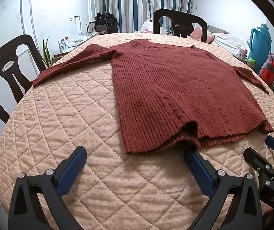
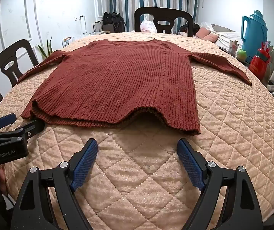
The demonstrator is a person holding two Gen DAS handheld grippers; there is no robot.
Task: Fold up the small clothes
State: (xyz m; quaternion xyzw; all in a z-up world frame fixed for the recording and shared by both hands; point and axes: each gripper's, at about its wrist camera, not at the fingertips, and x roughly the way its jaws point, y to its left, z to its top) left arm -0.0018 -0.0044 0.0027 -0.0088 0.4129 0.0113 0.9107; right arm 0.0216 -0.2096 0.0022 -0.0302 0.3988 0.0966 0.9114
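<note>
A rust-red ribbed knit sweater (image 1: 175, 88) lies flat on the quilted beige table cover (image 1: 70, 126), sleeves spread out to both sides, hem toward me. It also shows in the right wrist view (image 2: 117, 84). My left gripper (image 1: 135, 153) is open and empty, just short of the hem's left part; its right finger tip touches the hem edge. My right gripper (image 2: 137, 145) is open and empty, a little short of the hem's right part. The left gripper also shows at the left edge of the right wrist view (image 2: 20, 123), by the hem's left corner.
Dark wooden chairs stand at the far side (image 2: 163, 19) and at the left (image 1: 8, 67). A blue thermos (image 2: 253, 32), a red bottle (image 2: 259, 65) and small items crowd the right edge of the table. A plant (image 1: 47, 53) stands at the left.
</note>
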